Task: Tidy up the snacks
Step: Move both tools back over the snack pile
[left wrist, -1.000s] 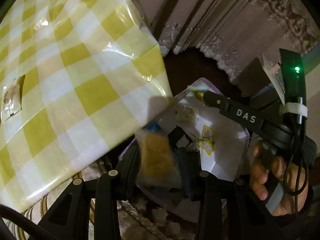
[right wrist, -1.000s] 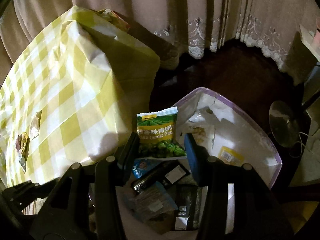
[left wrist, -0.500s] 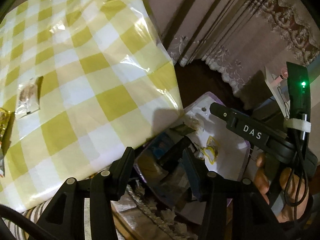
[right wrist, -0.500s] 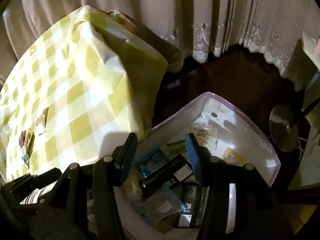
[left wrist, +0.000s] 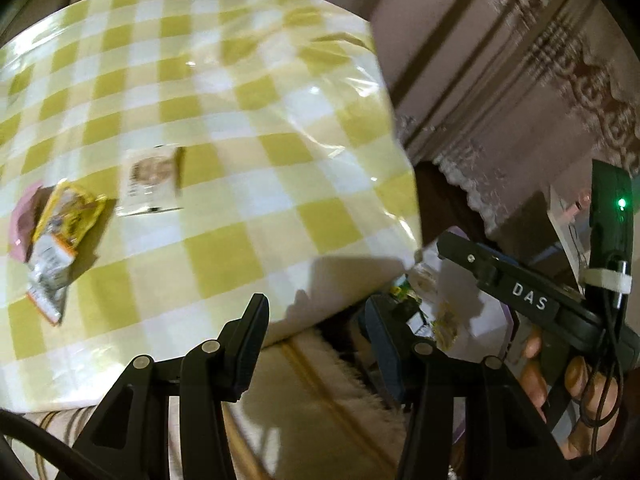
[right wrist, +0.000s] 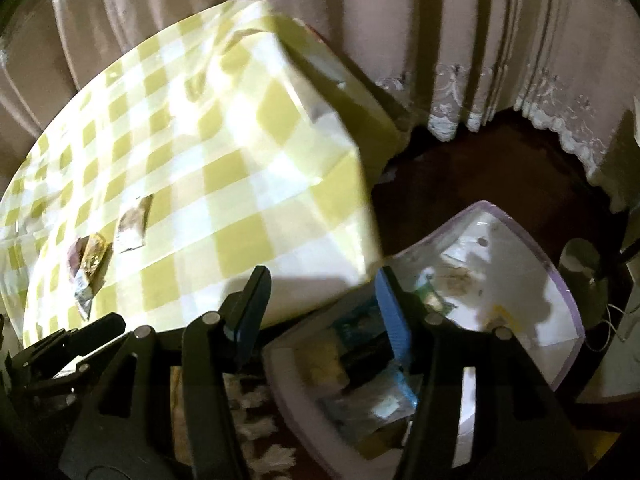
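On the far left of my left-wrist view a yellow snack packet (left wrist: 66,216) lies flat on the checked bench (left wrist: 240,184), partly over a pink wrapper (left wrist: 22,222); just right of it sits a pale packet (left wrist: 150,180), apart from the yellow one. My left tongs (left wrist: 316,344) point steeply down over the bench's near corner, jaws spread with nothing between them — below the gap I see only the tablecloth's edge and a fringed rug (left wrist: 320,392). The left tongs opened within the last second.

Further right, the white bin (left wrist: 472,304) stands on the floor just beside the bench, with packets inside it. At the right edge the right tongs' body marked DAS slants across, gripped by a hand (left wrist: 576,384) with its fingers curled round the handle.

From the right wrist, the same two packets (right wrist: 94,258) lie on the bench at left. My right tongs (right wrist: 322,318) tilt down, jaws spread and empty, having just been opening — one finger over the bench corner, the other over the bin (right wrist: 560,288), where dark and blue packets (right wrist: 360,340) lie heaped, blurred.
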Motion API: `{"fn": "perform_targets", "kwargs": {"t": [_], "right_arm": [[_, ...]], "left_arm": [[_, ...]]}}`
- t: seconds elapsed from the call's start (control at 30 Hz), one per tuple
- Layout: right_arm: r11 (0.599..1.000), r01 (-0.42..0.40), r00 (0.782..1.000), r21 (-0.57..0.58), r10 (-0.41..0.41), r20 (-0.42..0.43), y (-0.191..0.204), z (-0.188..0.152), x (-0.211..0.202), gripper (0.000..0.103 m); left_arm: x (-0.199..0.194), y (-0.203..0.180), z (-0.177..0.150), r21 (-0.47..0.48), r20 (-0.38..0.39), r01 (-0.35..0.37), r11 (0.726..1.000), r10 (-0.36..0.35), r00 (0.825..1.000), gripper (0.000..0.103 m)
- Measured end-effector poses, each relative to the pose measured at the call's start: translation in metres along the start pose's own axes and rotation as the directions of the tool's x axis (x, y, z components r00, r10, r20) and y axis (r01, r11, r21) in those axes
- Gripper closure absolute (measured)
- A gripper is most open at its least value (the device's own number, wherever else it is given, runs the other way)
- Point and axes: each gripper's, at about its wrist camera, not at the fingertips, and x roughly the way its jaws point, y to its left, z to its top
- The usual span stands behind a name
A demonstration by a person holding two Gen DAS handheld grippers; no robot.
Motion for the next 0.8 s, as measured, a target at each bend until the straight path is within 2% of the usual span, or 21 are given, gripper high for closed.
{"fn": "perform_targets", "kwargs": {"t": [0.13,0.47,0.8], "right_arm": [[0.999,-0.026,1.0,-0.036,0.027,0.001,0.027,-0.003,-0.001,0.042],[0.983,-0.089,0.996,-0.158,0.087,-0.017,0.093,-0.012,0.001,0.04],[0.971,-0.112,0.994,-0.209,0.109,-0.028,0.129,-0.012,0.009,0.039]], "left_arm": [[-0.014,0.023,-0.002,-0.04,0.029,-0.027,0.999,0.029,0.999,0.052],[-0.038,0.068,-0.007,-0.07,0.079,-0.176,0.982,0.181,0.98,0.051],[-0.045,0.096,-0.01,-0.09,0.075,-0.214,0.973,0.221,0.972,0.047]]}}
